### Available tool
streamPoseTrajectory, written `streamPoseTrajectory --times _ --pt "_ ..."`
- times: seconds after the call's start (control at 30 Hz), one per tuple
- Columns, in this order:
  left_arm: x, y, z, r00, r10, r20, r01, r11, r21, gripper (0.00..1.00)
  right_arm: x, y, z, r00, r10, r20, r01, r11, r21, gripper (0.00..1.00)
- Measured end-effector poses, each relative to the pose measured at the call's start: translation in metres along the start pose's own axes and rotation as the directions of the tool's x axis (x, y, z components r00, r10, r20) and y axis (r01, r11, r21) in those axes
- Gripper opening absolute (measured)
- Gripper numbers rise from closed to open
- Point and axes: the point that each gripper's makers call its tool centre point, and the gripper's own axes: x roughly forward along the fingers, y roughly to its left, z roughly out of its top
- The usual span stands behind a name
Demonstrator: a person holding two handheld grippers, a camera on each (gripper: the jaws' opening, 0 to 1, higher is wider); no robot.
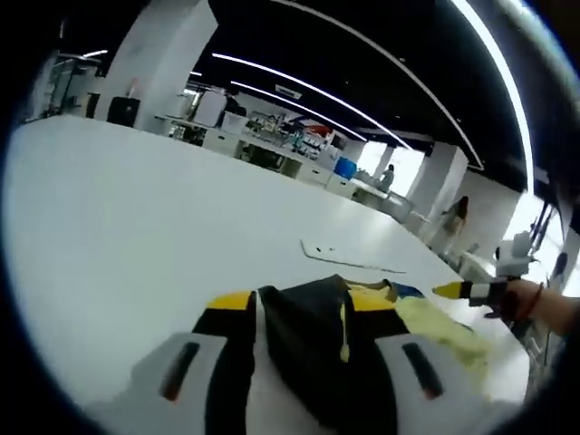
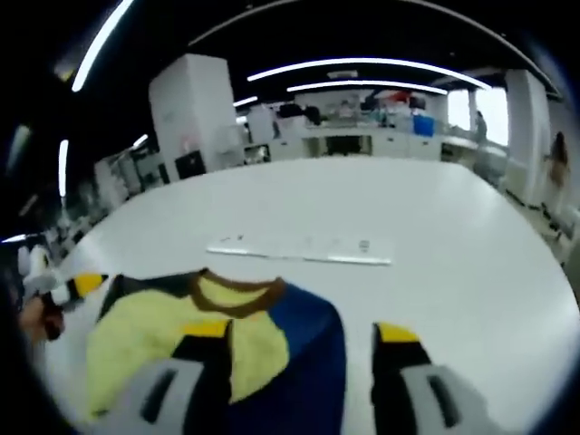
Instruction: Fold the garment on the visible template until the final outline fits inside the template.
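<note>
Nothing here can be read: the marks on the white strip (image 2: 304, 250) lying on the table (image 2: 435, 208) are too blurred and too small to make out.

A yellow, blue and black garment (image 2: 227, 340) with a brown collar lies spread flat, near the template (image 2: 304, 250).

Left claw (image 1: 299, 340): jaws parted, yellow-tipped, rising from the bottom edge of the left gripper view.
Right claw (image 2: 304, 349): jaws spread wide apart in the right gripper view.
Right claw seen from the left gripper view: yellow tip at far right, held by the person's hand (image 1: 544, 308).
</note>
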Motion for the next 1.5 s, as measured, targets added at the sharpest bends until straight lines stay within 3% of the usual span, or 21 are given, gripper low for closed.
streamPoseTrajectory --times 0.27,0.5,0.73,0.87,1.2,1.3,1.37,1.5 --pt "-0.037 -0.042 -0.013 0.992 -0.117 -0.055 0.125 0.977 0.172 0.58 -0.043 0.029 -0.019 0.997 0.081 -0.008 -0.082 0.995 -0.062 0.84" --pt "-0.066 -0.048 -0.034 0.980 -0.153 -0.128 0.180 0.954 0.240 0.62 -0.078 0.052 -0.048 0.990 0.137 -0.039 -0.140 0.983 -0.120 0.86" --pt "-0.084 -0.047 -0.052 0.970 -0.158 -0.183 0.204 0.941 0.269 0.61 -0.096 0.052 -0.077 0.984 0.163 -0.070 -0.171 0.978 -0.123 0.84" --pt "-0.089 -0.046 -0.062 0.966 -0.155 -0.207 0.210 0.936 0.283 0.59 -0.105 0.052 -0.092 0.980 0.177 -0.088 -0.183 0.981 -0.063 0.79" --pt "-0.096 -0.057 -0.096 0.940 -0.150 -0.306 0.254 0.907 0.335 0.44 -0.110 0.033 -0.126 0.984 0.115 -0.132 -0.130 0.986 -0.106 0.60" --pt "-0.094 -0.049 -0.105 0.941 -0.137 -0.309 0.241 0.913 0.328 0.42 -0.112 0.028 -0.133 0.987 0.085 -0.134 -0.103 0.986 -0.130 0.51" --pt "-0.094 -0.047 -0.109 0.940 -0.123 -0.318 0.222 0.929 0.298 0.41 -0.111 0.022 -0.139 0.989 0.059 -0.139 -0.078 0.988 -0.137 0.45" --pt "-0.093 -0.049 -0.116 0.935 -0.102 -0.340 0.201 0.941 0.271 0.33 -0.114 0.020 -0.147 0.989 0.030 -0.142 -0.048 0.991 -0.125 0.32"
